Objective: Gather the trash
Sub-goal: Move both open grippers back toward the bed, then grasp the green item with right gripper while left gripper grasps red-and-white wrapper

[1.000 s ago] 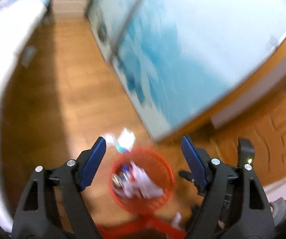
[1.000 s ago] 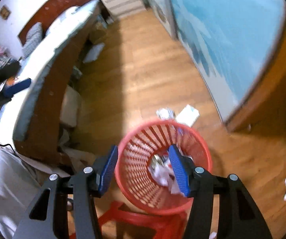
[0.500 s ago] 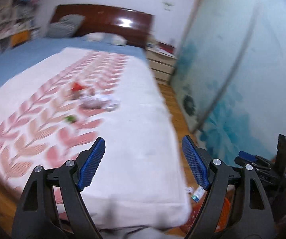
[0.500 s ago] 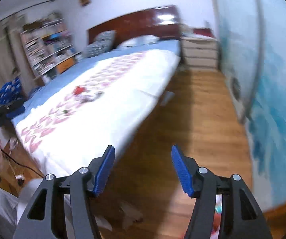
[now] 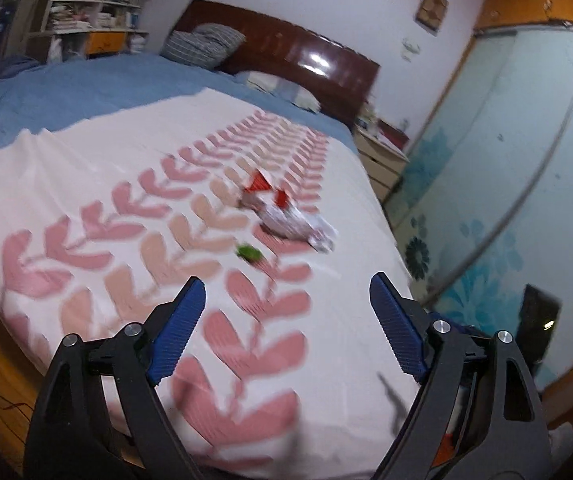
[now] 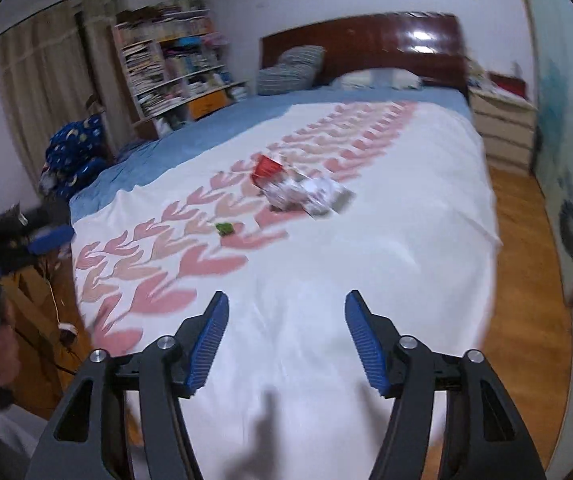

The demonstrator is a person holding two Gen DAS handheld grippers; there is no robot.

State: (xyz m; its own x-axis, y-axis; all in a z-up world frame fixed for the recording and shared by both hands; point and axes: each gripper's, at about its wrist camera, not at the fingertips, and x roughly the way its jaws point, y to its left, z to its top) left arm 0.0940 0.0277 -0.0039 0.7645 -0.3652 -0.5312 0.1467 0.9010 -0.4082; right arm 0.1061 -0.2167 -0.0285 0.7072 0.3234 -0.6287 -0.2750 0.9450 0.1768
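A heap of crumpled wrappers (image 5: 292, 218) (image 6: 306, 192) with a red piece (image 5: 260, 182) (image 6: 267, 168) lies in the middle of the white bedspread (image 5: 86, 152) (image 6: 426, 208). A small green scrap (image 5: 249, 252) (image 6: 225, 228) rests a little nearer. My left gripper (image 5: 286, 316) hovers over the near part of the bed, well short of the trash; its jaws are opening and hold nothing. My right gripper (image 6: 286, 328) also hangs above the near bedspread, jaws opening, nothing between them. The left gripper's blue pad (image 6: 50, 238) shows at the left edge of the right wrist view.
A dark wooden headboard (image 5: 306, 56) with pillows (image 5: 202, 44) is at the far end. A bookshelf (image 6: 174, 72) stands at the left. A bedside drawer unit (image 6: 502, 132), wood floor (image 6: 526, 280) and a blue patterned wardrobe door (image 5: 506, 200) run along the right.
Both views swung up from the red basket on the floor to the bed. The trash on the bedspread now looks closer, and both pairs of jaws stand wider.
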